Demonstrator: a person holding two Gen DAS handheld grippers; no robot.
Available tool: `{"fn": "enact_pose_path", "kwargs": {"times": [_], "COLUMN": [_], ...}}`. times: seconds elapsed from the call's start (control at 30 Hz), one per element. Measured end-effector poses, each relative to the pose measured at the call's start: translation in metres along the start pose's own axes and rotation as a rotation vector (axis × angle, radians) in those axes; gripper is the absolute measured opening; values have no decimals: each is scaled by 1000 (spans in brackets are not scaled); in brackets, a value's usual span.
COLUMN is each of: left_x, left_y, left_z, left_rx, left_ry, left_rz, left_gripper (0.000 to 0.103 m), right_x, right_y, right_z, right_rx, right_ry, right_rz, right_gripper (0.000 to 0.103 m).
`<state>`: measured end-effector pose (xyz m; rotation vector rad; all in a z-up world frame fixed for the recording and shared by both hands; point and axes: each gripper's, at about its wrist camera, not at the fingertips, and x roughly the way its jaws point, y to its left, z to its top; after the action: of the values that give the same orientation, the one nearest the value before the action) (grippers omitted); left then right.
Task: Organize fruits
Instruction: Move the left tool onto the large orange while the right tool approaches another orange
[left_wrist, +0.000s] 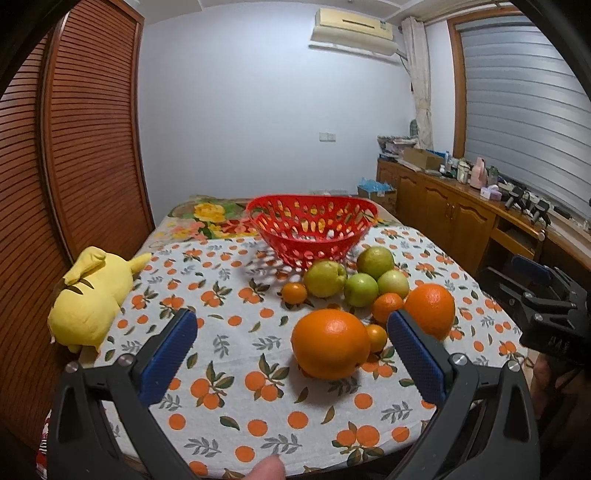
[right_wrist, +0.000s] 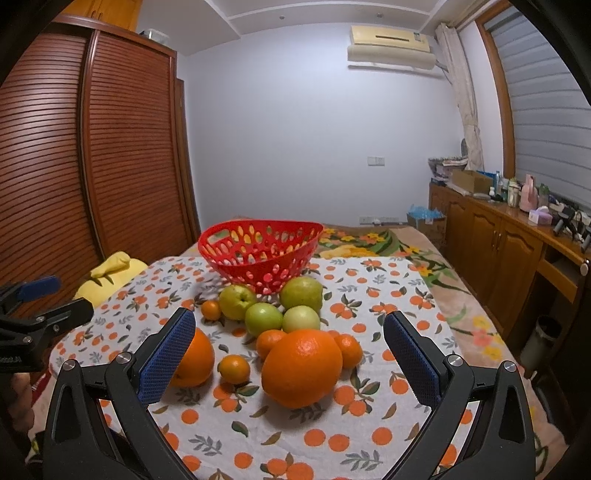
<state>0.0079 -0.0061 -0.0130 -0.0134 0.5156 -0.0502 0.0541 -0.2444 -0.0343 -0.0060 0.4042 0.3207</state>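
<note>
An empty red perforated basket (left_wrist: 312, 229) (right_wrist: 258, 251) stands at the far side of the orange-print tablecloth. In front of it lie several fruits: two large oranges (left_wrist: 330, 343) (left_wrist: 430, 309), small tangerines (left_wrist: 294, 292), and green-yellow pears and apples (left_wrist: 325, 277) (left_wrist: 361, 290). My left gripper (left_wrist: 291, 332) is open, its blue pads either side of the near large orange. My right gripper (right_wrist: 289, 336) is open too, framing the other large orange (right_wrist: 301, 367). Each gripper shows at the other view's edge (left_wrist: 546, 306) (right_wrist: 33, 317).
A yellow plush toy (left_wrist: 92, 295) lies at the table's left edge. A louvred wooden wardrobe (left_wrist: 74, 147) stands left. Wooden cabinets (left_wrist: 461, 214) with clutter on top run along the right under a window. A floral blanket (right_wrist: 388, 243) lies beyond the tablecloth.
</note>
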Motion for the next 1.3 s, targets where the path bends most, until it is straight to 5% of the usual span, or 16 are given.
{"fn": "enact_pose_path", "kwargs": {"times": [0.33, 0.7, 1.13, 1.3], "left_x": [34, 64, 110, 123], "left_y": [3, -5, -11, -16], "left_z": [-10, -20, -22, -24], "left_rx": [9, 41, 41, 42], "left_ry": [95, 164, 251, 280], "left_rz": [-78, -135, -199, -217], "left_gripper": [103, 103, 102, 90], "right_x": [10, 38, 71, 77], "right_y": [-4, -10, -21, -23], "right_z": [-4, -21, -36, -37], "right_rx": [-15, -23, -14, -6], "right_ry": [43, 114, 185, 193], "right_rz": [32, 57, 78, 94], "right_gripper": [98, 82, 81, 81]}}
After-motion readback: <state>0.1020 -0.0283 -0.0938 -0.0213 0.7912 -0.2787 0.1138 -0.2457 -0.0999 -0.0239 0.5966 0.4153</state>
